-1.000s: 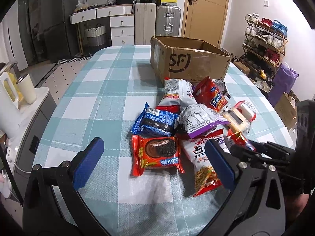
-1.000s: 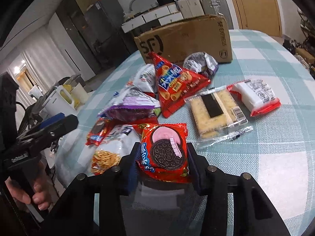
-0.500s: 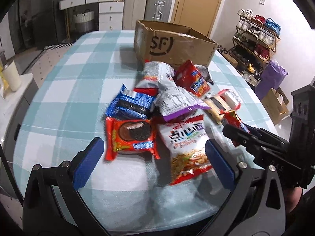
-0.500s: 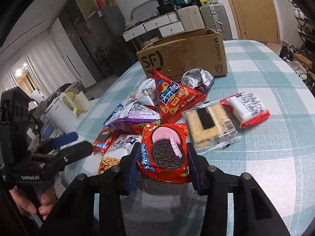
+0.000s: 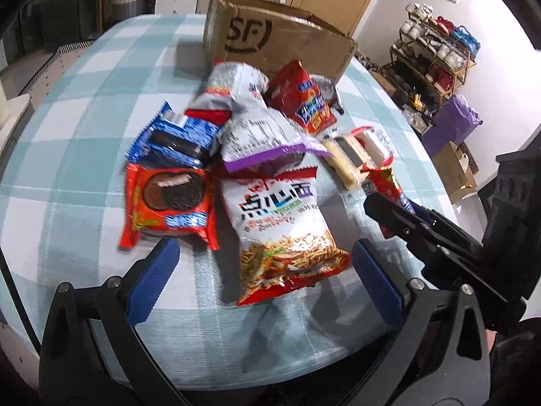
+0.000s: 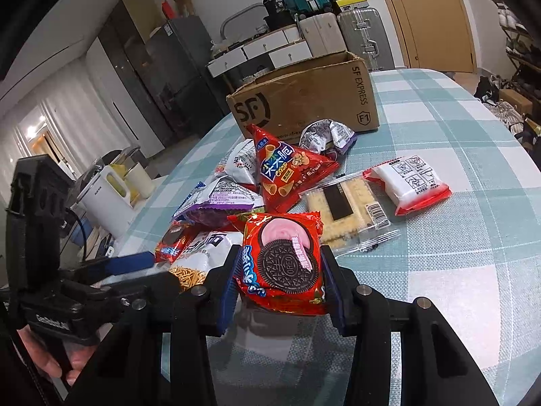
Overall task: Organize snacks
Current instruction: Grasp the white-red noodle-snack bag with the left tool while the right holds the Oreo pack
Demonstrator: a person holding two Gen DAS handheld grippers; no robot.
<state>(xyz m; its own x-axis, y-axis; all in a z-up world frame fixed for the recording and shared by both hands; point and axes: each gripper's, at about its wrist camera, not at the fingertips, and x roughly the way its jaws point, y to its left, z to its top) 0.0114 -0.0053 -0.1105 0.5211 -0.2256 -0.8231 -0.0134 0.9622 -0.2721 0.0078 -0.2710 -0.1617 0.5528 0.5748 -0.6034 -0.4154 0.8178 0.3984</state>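
This is a lived-in home, most likely a dining area by the entrance of a flat. A table (image 6: 473, 176) with a teal and white checked cloth stands in the middle. Behind it are a wooden door (image 6: 429, 17), several suitcases (image 6: 365, 34) stood on end, and a low white chest of drawers (image 6: 270, 50) piled with boxes. A dark fridge (image 6: 175, 67) stands against the wall near pale curtains (image 6: 64, 115). To one side, a shoe rack (image 5: 436, 54) holds many pairs of shoes, with a purple bag (image 5: 460, 121) just below it. A white electric kettle (image 6: 108, 196) and a cup (image 6: 138, 179) sit on a side counter beside the table.
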